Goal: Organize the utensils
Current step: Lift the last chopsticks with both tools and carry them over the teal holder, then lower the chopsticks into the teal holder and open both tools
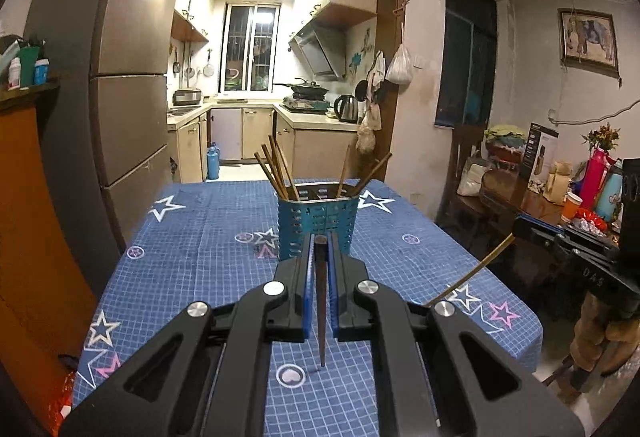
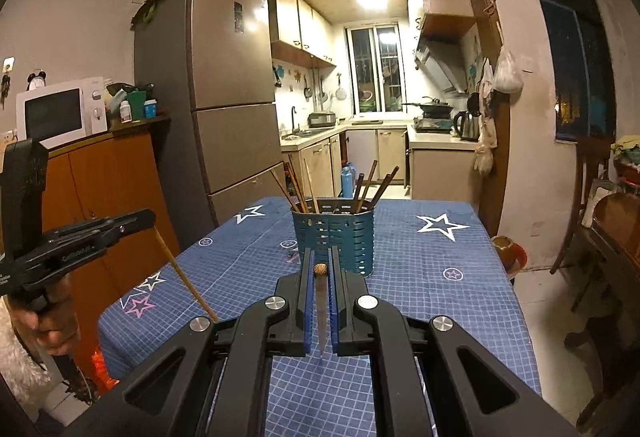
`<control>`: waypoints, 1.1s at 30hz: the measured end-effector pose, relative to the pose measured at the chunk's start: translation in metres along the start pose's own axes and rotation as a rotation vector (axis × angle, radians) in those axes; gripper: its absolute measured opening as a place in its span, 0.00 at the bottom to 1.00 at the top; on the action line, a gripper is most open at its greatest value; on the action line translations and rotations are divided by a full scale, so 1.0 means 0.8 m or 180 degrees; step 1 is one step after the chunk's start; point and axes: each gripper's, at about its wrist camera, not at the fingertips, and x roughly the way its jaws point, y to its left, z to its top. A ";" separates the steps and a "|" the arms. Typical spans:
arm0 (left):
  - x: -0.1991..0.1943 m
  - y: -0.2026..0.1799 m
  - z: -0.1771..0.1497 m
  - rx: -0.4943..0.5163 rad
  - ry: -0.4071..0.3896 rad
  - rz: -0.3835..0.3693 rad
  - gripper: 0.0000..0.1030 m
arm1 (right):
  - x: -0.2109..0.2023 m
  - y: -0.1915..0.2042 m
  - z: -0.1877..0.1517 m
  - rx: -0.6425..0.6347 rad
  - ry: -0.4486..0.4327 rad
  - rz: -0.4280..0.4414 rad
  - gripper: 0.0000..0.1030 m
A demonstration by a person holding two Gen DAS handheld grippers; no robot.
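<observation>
Between the blue-padded fingers of the left gripper (image 1: 320, 237) a dark brown wooden chopstick (image 1: 320, 301) is pinched, its butt end at the fingertips and its thin tip slanting down toward the camera above the cloth. Seen from the right wrist, that same chopstick looks pale tan and angles down from the left gripper, which a hand (image 2: 44, 325) holds at the far left. The right gripper (image 2: 320, 264) is likewise pressed together on a lighter brown chopstick with a round patterned end (image 2: 321, 301), its tip also pointing back and down. Just beyond both grippers stands a teal perforated metal utensil holder (image 1: 316, 225), upright on a table under a blue checked cloth with stars (image 1: 200, 237). Several brown chopsticks (image 1: 276, 169) lean in its two sides. Behind it opens a lit kitchen doorway, with a tall brown refrigerator (image 2: 228, 97) to its left.
</observation>
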 end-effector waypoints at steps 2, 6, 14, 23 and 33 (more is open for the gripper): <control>0.002 0.000 0.008 -0.0013 -0.0007 -0.0030 0.05 | 0.006 0.001 0.008 0.0000 0.0042 0.0031 0.07; 0.008 -0.002 0.030 0.0018 -0.0088 -0.0035 0.05 | 0.014 0.001 0.025 -0.0020 0.0050 0.0053 0.07; 0.036 -0.011 0.119 0.0000 -0.0453 -0.0012 0.05 | 0.037 0.006 0.118 -0.0091 -0.0191 0.0085 0.07; 0.096 -0.017 0.197 0.0085 -0.0738 0.0174 0.05 | 0.102 0.005 0.211 -0.0129 -0.0408 -0.0041 0.07; 0.188 -0.006 0.208 0.0086 -0.0513 0.0210 0.05 | 0.206 -0.011 0.229 -0.0118 -0.0301 -0.0253 0.07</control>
